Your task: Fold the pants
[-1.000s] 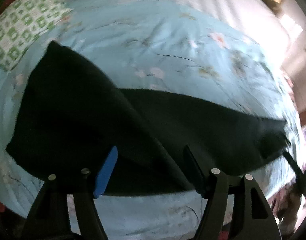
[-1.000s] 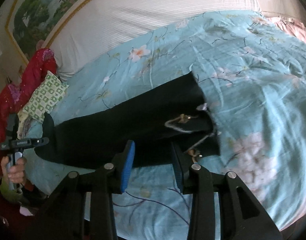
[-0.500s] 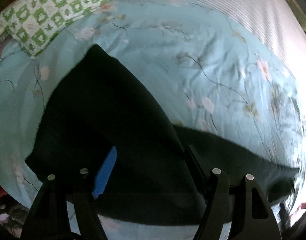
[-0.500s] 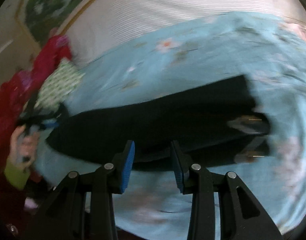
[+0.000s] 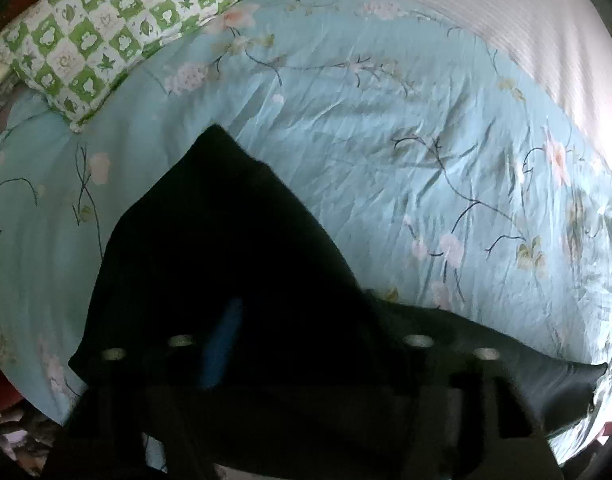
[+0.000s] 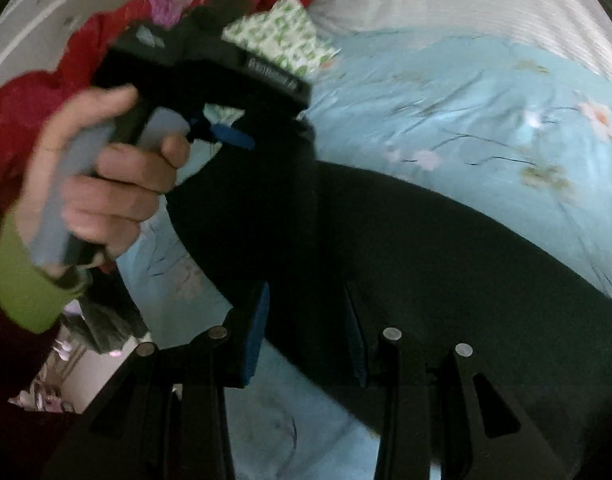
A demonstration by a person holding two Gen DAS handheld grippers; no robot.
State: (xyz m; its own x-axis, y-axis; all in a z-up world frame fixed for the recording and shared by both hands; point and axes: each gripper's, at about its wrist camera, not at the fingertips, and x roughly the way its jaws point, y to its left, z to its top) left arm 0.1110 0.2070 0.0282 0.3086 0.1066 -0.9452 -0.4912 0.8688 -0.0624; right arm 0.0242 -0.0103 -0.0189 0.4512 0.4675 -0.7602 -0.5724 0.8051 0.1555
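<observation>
Green-checked pillow (image 5: pixel 106 28) lies beyond black pants (image 5: pixel 226 248) on floral quilt (image 5: pixel 405 152).

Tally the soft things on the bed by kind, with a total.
Black fabric pants: 1
Green-and-white checked pillow: 1
Light blue floral bedspread: 1
White striped sheet: 1
Total: 4

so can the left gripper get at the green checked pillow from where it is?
Probably not without letting go: the left gripper is closing with the black pants between its fingers. Otherwise only bare blue quilt lies before the pillow.
</observation>
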